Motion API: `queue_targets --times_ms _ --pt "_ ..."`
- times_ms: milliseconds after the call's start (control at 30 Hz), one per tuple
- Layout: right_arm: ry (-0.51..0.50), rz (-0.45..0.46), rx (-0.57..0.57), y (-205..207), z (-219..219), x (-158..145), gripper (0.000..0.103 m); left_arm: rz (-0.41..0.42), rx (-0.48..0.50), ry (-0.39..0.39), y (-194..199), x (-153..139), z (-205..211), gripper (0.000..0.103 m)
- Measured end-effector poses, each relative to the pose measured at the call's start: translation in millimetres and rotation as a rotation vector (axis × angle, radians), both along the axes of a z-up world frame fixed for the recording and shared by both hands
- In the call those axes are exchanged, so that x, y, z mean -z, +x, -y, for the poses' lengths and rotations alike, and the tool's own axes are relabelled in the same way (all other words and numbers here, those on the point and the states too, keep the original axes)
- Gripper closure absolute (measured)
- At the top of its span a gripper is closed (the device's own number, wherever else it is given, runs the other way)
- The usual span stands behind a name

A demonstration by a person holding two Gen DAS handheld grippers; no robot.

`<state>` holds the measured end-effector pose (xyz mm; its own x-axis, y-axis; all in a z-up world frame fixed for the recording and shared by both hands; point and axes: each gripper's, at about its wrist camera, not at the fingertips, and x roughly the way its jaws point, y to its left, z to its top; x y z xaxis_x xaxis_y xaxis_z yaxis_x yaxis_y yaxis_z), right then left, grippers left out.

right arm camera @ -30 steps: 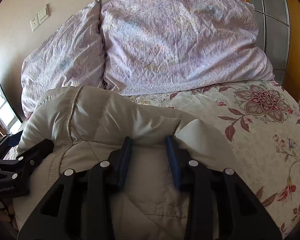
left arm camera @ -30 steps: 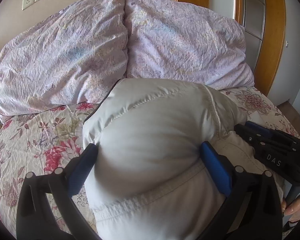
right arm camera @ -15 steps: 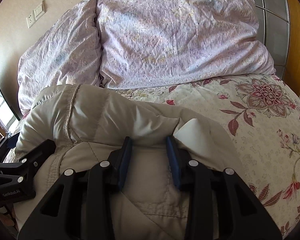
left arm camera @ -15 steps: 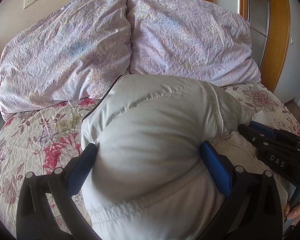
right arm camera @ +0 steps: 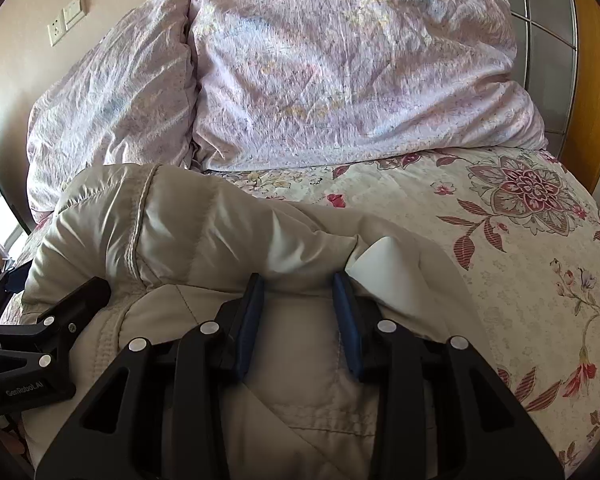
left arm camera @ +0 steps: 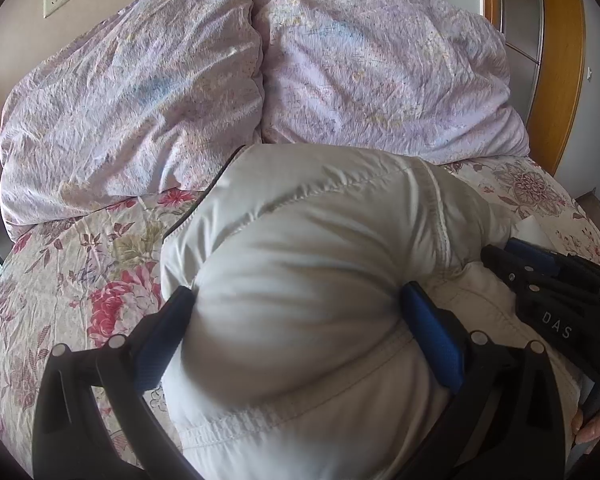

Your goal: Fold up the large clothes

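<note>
A puffy beige down jacket (left arm camera: 308, 248) lies bundled on the floral bedspread (left arm camera: 80, 272). My left gripper (left arm camera: 296, 292) is shut on a thick bulging roll of it, and the blue pads (left arm camera: 432, 336) dent the padding on both sides. In the right wrist view my right gripper (right arm camera: 297, 280) is shut on a narrower fold of the same jacket (right arm camera: 204, 224), beside a white bit of lining (right arm camera: 384, 276). Each gripper shows in the other's view: the right gripper (left arm camera: 548, 280) at the right edge, the left gripper (right arm camera: 60, 304) at the left edge.
Two lilac pillows (left arm camera: 132, 92) (left arm camera: 380, 68) lean against the wall just beyond the jacket. A wooden door frame (left arm camera: 556, 60) stands at the right. Bare floral bedspread (right arm camera: 520, 240) stretches to the right of the jacket. A person's fingers (left arm camera: 588, 424) show at the lower right.
Both grippers keep the same hold on the jacket. The bundle and both views have crept only slightly toward the pillows.
</note>
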<state>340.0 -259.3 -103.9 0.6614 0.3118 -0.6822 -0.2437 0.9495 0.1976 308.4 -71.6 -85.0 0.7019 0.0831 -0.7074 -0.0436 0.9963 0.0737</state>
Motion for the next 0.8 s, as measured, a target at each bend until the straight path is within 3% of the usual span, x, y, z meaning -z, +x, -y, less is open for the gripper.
queue_targets --times_ms 467,800 --pt "-0.001 -0.004 0.007 1.2 0.2 1.9 0.066 -0.019 -0.001 -0.001 4.0 4.1 -1.8 0.002" --pt "-0.043 -0.017 0.011 3.0 -4.8 2.1 0.066 -0.042 -0.013 0.042 9.1 7.2 0.8 0.002"
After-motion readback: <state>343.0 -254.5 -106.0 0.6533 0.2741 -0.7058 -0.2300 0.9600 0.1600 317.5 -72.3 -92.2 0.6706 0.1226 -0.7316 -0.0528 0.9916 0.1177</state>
